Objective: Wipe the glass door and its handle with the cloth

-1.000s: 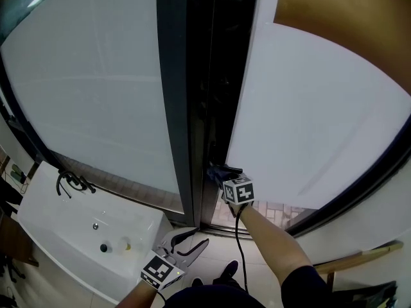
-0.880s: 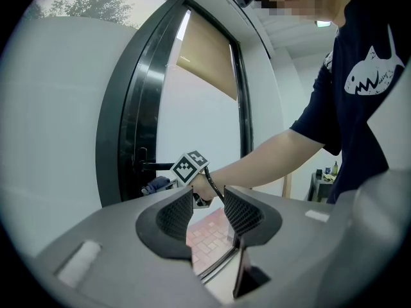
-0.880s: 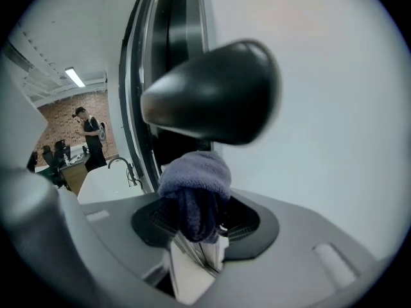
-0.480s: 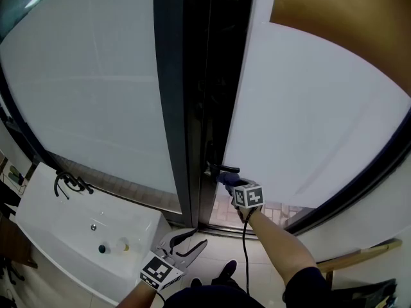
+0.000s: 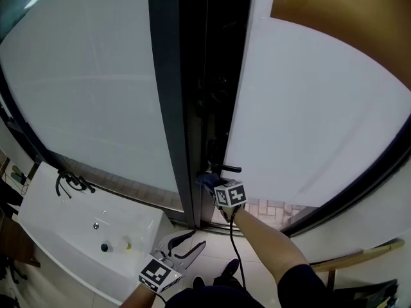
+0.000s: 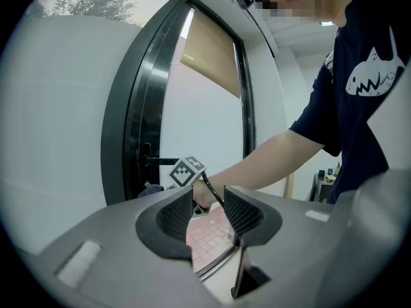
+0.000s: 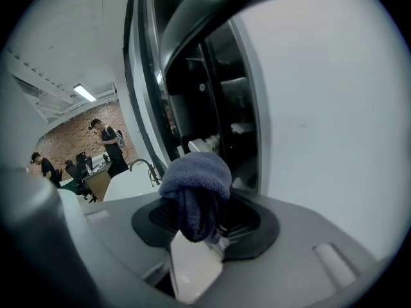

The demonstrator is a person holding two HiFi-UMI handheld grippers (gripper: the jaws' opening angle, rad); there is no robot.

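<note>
Blue cloth (image 7: pixel 196 178) is pinched in the right gripper (image 7: pixel 200 215), at the dark frame edge just beside the handle (image 5: pixel 226 168) of the glass door (image 5: pixel 308 120). Left gripper (image 6: pixel 209 213) hangs low near the sink (image 5: pixel 58 236), jaws spread, nothing between.

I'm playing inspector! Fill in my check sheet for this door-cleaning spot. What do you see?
Surface: glass door, frosted white in a dark frame; no marks that I can see.
Job's things: dark handle at the door's edge; blue cloth, bunched up, just below the handle.
Clutter: nothing seen.
Grippers: right gripper shut on the cloth; left gripper open and empty, held low, away from the door.
Cables: black cable runs from the right gripper down along the arm.
Surroundings: white sink with a dark tap left of the door; people far off in the room.
</note>
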